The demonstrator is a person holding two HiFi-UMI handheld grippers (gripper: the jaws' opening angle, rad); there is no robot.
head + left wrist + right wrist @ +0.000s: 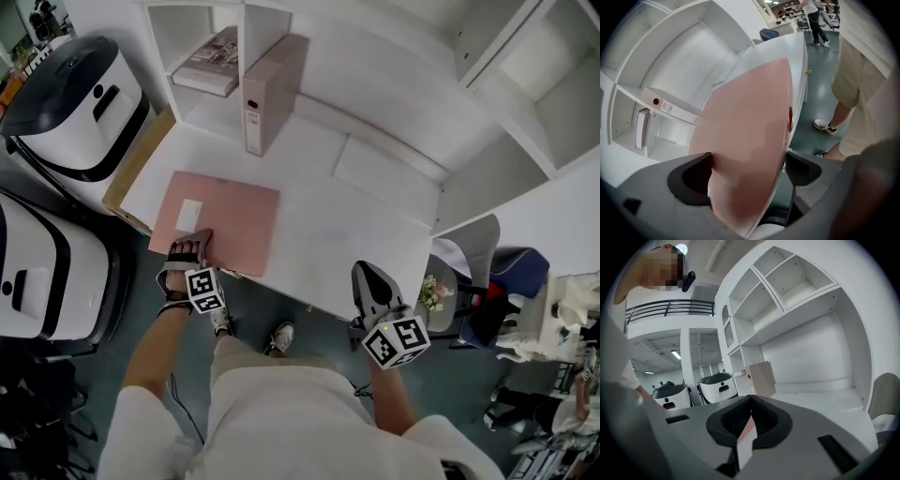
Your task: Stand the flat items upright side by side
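Observation:
A pink folder [220, 220] with a white label lies flat on the white desk [356, 244], at its near left edge. My left gripper [192, 246] points down at the folder's near edge. In the left gripper view its jaws stand wide with the pink folder [745, 131] between them. The left pad lies against the folder; the right pad is apart from it, below the desk edge. A beige box file [272, 94] stands upright at the shelf divider, and a book [211, 61] lies flat in the cubby beside it. My right gripper [370, 281] hangs shut and empty off the desk's front edge.
Two white machines [75, 103] [37, 272] stand left of the desk. A brown board [136, 164] leans at the desk's left side. A chair [469, 248] and bags sit at the right. White shelf cubbies [787, 282] rise behind the desk.

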